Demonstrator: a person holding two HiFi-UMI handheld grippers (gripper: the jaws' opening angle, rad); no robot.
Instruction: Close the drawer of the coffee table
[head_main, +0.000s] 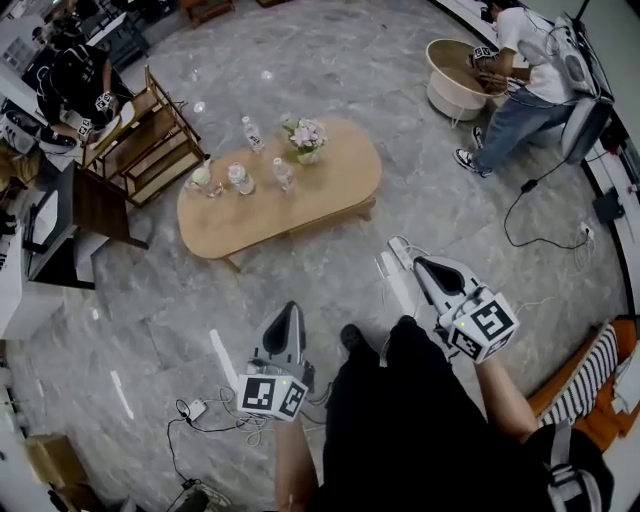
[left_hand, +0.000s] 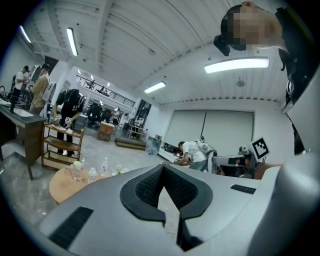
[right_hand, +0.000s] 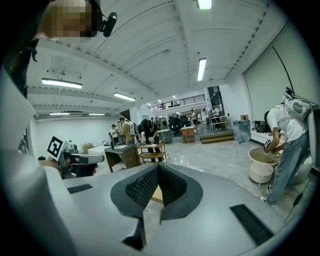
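The oval wooden coffee table (head_main: 330, 180) stands on the grey floor ahead of me, with several water bottles (head_main: 252, 133) and a small flower pot (head_main: 307, 138) on top. A wooden part (head_main: 335, 218) shows under its near edge; I cannot tell whether it is the drawer. My left gripper (head_main: 291, 311) is held short of the table, shut and empty. My right gripper (head_main: 404, 250) is nearer the table's right end, also shut and empty. In the left gripper view the table (left_hand: 60, 185) lies far left of the shut left gripper (left_hand: 162, 172). The right gripper (right_hand: 157, 175) is shut there too.
A wooden shelf cart (head_main: 150, 140) with a person in black stands at the table's left, next to a dark desk (head_main: 60, 230). At the back right a person bends over a round white tub (head_main: 452, 78). Cables (head_main: 210, 415) lie on the floor near my feet.
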